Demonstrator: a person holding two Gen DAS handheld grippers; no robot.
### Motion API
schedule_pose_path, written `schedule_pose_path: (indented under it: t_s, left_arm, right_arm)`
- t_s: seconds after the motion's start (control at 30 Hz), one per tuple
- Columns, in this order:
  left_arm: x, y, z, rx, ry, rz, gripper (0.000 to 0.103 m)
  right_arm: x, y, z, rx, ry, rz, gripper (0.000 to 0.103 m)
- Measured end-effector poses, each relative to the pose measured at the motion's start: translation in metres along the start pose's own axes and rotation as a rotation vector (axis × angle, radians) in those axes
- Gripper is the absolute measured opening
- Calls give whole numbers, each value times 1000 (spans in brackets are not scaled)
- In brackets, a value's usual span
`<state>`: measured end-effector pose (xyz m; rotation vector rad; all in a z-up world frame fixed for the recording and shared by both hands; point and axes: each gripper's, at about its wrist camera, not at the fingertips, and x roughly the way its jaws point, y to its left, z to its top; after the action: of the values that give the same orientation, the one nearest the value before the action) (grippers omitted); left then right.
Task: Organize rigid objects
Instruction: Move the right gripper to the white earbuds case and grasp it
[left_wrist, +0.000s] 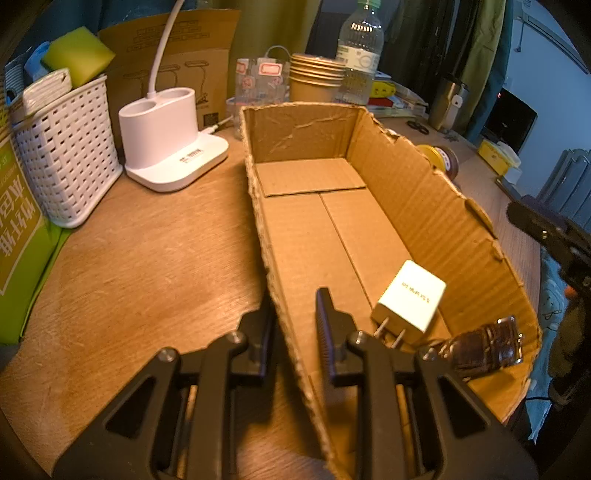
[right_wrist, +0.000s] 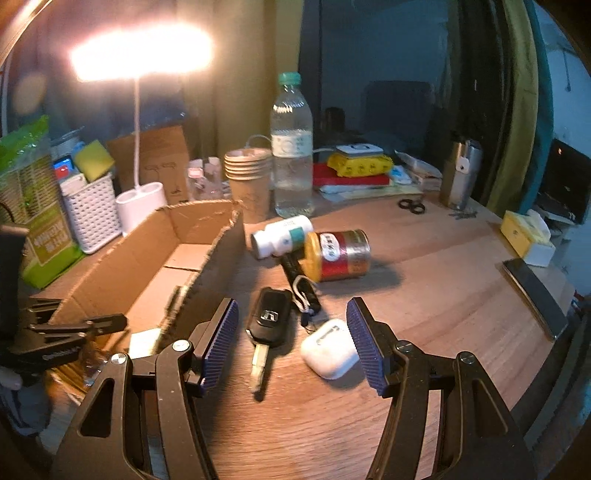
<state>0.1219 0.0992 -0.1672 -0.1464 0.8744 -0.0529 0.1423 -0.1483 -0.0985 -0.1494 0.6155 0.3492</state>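
Left gripper (left_wrist: 293, 314) is clamped on the near left wall of the cardboard box (left_wrist: 424, 206), 1 finger outside the wall and 1 inside. Right gripper (right_wrist: 291, 328) hangs half open over the bench (right_wrist: 424, 306), gripping nothing; between its fingers lie 1 car key (right_wrist: 266, 325) and 1 white earbud case (right_wrist: 330, 349), side by side but apart.

Inside the box, at its near end, sit 1 white plug charger (left_wrist: 410, 295), prongs toward the camera, and 1 dark brown thing (left_wrist: 487, 347) in the corner, too blurred to name. Most of the box floor is bare cardboard.

Beyond the key lies 1 small black gadget with a cord (right_wrist: 301, 280), then 1 white pill bottle (right_wrist: 280, 236) and 1 red-and-gold tin (right_wrist: 340, 254), both on their sides and touching. The box's right wall stands between these things and the inside of the box.

Farther back stand 1 stack of paper cups (right_wrist: 247, 177), 1 water bottle (right_wrist: 291, 147), 1 lit desk lamp (right_wrist: 140, 199) and 1 white basket (right_wrist: 92, 210) holding a yellow-green sponge (right_wrist: 94, 158). At the right edge rest 1 yellow tissue box (right_wrist: 524, 236) and 1 pair of scissors (right_wrist: 412, 205).
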Motion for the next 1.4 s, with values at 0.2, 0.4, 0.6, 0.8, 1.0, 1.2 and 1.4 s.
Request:
schedule_pose_path:
  t_s: [0.2, 0.4, 0.6, 0.8, 1.0, 1.2, 1.4]
  left_arm:
    - [0, 0, 0, 0, 0, 0, 23]
    - [0, 0, 0, 0, 0, 0, 23]
    - [0, 0, 0, 0, 0, 0, 23]
    - [0, 0, 0, 0, 0, 0, 23]
    - [0, 0, 0, 0, 0, 0, 23]
    - [0, 0, 0, 0, 0, 0, 23]
    - [0, 0, 0, 0, 0, 0, 23]
  right_arm:
    - [19, -11, -9, 23, 51, -24, 64]
    - [36, -19, -17, 32, 97, -30, 64]
    - [45, -22, -17, 36, 130, -34, 64]
    - [55, -24, -15, 43, 170, -43, 65]
    - [65, -24, -15, 33, 214, -54, 65]
    - [73, -25, -15, 32, 255, -40, 65]
    - [75, -25, -15, 26, 258, -29, 65]
